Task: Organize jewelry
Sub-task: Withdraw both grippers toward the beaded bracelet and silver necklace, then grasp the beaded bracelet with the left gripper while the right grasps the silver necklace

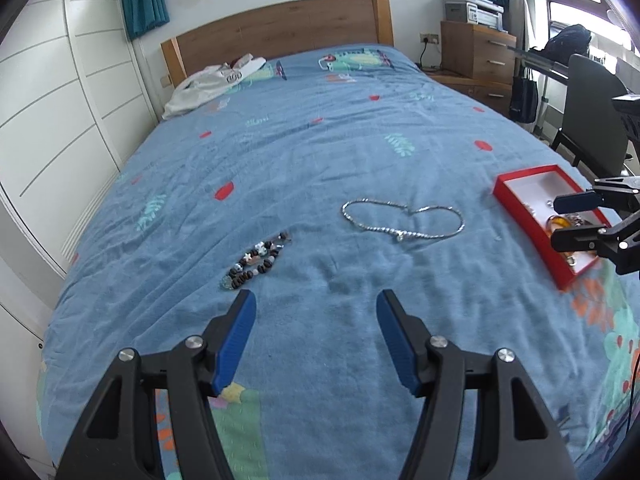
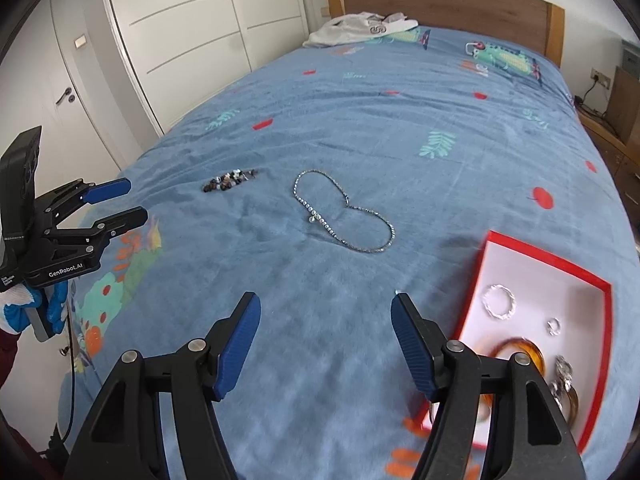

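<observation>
On the blue bedspread lie a dark beaded bracelet [image 1: 256, 262] [image 2: 230, 180] and a silver necklace [image 1: 400, 234] [image 2: 310, 207], laid out in a loose loop. A red box [image 1: 524, 171] [image 2: 548, 258] with a white inside sits on the right; in it are a silver bracelet [image 2: 499, 302], a small ring [image 2: 554, 326] and an amber bangle [image 2: 524, 350]. My left gripper [image 1: 316, 296] [image 2: 136, 199] is open and empty, just short of the beaded bracelet. My right gripper [image 2: 326, 297] [image 1: 557, 219] is open and empty, beside the box's left edge.
A white garment [image 1: 212, 84] lies by the wooden headboard [image 1: 280, 24]. White wardrobe doors [image 2: 180, 20] run along the bed's left side. A wooden nightstand [image 1: 476, 50] and a dark chair [image 1: 592, 112] stand to the right.
</observation>
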### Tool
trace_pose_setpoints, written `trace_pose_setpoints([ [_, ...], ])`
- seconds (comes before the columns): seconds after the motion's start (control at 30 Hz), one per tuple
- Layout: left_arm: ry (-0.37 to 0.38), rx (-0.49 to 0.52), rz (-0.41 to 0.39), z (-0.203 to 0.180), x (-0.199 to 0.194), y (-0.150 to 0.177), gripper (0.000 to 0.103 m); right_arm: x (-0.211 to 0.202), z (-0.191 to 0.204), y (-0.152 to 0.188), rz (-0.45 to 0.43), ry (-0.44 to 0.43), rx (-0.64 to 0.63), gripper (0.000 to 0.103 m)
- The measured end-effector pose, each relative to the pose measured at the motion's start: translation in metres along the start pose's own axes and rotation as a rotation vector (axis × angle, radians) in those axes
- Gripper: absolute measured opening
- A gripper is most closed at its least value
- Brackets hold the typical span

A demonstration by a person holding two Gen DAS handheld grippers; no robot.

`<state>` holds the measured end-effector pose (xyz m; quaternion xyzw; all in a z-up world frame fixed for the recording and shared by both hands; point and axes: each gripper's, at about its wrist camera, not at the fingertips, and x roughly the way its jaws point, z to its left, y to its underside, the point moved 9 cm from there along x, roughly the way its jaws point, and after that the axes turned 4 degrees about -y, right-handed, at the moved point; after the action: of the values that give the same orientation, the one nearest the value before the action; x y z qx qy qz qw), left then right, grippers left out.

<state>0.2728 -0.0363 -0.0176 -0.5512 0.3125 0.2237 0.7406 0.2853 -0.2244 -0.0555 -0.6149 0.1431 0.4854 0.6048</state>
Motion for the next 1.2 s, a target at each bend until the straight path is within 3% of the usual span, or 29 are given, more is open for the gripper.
trace_pose_setpoints([
  [0.2,0.008,-0.030,0.036,0.017,0.036,0.005,0.061,0.038,-0.002,-0.013,0.037,-0.017,-0.012,0.070],
  [0.3,0.007,-0.055,0.055,0.030,0.051,0.013,0.061,0.054,-0.003,-0.018,0.049,-0.023,-0.019,0.080],
  [0.67,0.007,-0.109,0.067,0.093,0.085,0.023,0.063,0.105,-0.008,-0.036,0.108,-0.030,-0.088,0.085],
  [1.0,0.130,-0.062,0.090,0.083,0.130,0.001,0.063,0.138,-0.016,-0.055,0.133,-0.042,-0.125,0.088],
  [1.2,0.127,-0.027,0.129,0.081,0.165,-0.001,0.063,0.155,-0.018,-0.066,0.145,-0.050,-0.151,0.088],
])
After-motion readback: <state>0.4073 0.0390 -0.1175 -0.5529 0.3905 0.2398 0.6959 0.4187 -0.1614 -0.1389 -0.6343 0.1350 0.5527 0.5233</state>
